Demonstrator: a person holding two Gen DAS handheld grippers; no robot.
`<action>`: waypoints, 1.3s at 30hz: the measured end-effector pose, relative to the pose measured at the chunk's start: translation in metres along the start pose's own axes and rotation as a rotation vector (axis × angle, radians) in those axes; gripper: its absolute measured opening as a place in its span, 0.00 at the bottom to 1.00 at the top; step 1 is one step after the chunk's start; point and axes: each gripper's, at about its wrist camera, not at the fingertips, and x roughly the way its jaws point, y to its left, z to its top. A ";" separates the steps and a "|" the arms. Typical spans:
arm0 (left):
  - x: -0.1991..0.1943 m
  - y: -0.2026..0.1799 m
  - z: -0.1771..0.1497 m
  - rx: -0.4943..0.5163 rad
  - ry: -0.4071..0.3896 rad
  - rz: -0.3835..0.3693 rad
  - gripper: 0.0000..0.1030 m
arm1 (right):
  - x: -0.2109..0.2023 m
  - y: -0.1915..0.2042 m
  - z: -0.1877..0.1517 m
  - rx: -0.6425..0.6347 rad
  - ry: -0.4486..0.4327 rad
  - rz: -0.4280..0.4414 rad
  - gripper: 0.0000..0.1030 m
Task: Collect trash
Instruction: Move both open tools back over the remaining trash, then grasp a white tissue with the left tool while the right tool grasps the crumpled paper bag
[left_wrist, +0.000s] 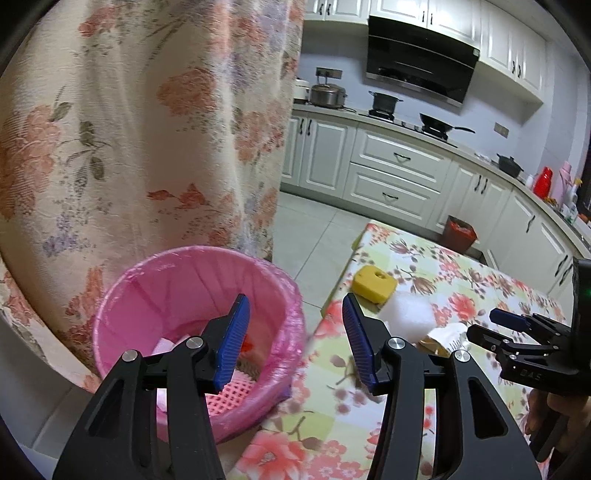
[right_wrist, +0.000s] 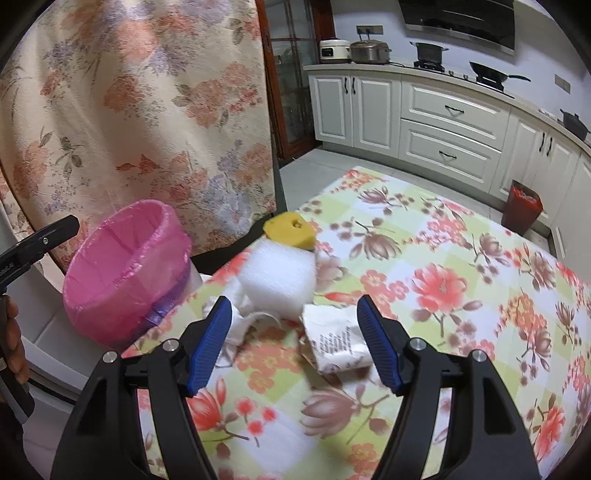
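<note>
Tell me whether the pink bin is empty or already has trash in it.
Not empty. The left wrist view looks into the pink bin and shows pale and reddish scraps at the bottom.

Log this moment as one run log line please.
left gripper open, empty, by pink bin | right gripper open over printed paper | foam block, yellow sponge on table

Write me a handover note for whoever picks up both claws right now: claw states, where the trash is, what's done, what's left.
Left claw: open, empty, above the near edge of the pink-lined round trash bin.
Right claw: open, empty, above the crumpled printed paper wrapper.
On the floral tablecloth: yellow sponge block, white foam cube, crumpled white tissue, and the wrapper.
Done: some scraps already lie in the bin.
Left: bin those four items; the wrapper looks nearest.
</note>
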 end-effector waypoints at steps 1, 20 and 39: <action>0.002 -0.003 -0.001 0.005 0.005 -0.005 0.47 | 0.001 -0.003 -0.002 0.004 0.003 -0.004 0.66; 0.043 -0.045 -0.019 0.051 0.097 -0.069 0.52 | 0.034 -0.033 -0.024 0.030 0.074 -0.043 0.73; 0.081 -0.066 -0.033 0.072 0.173 -0.103 0.53 | 0.070 -0.041 -0.034 0.014 0.139 -0.062 0.72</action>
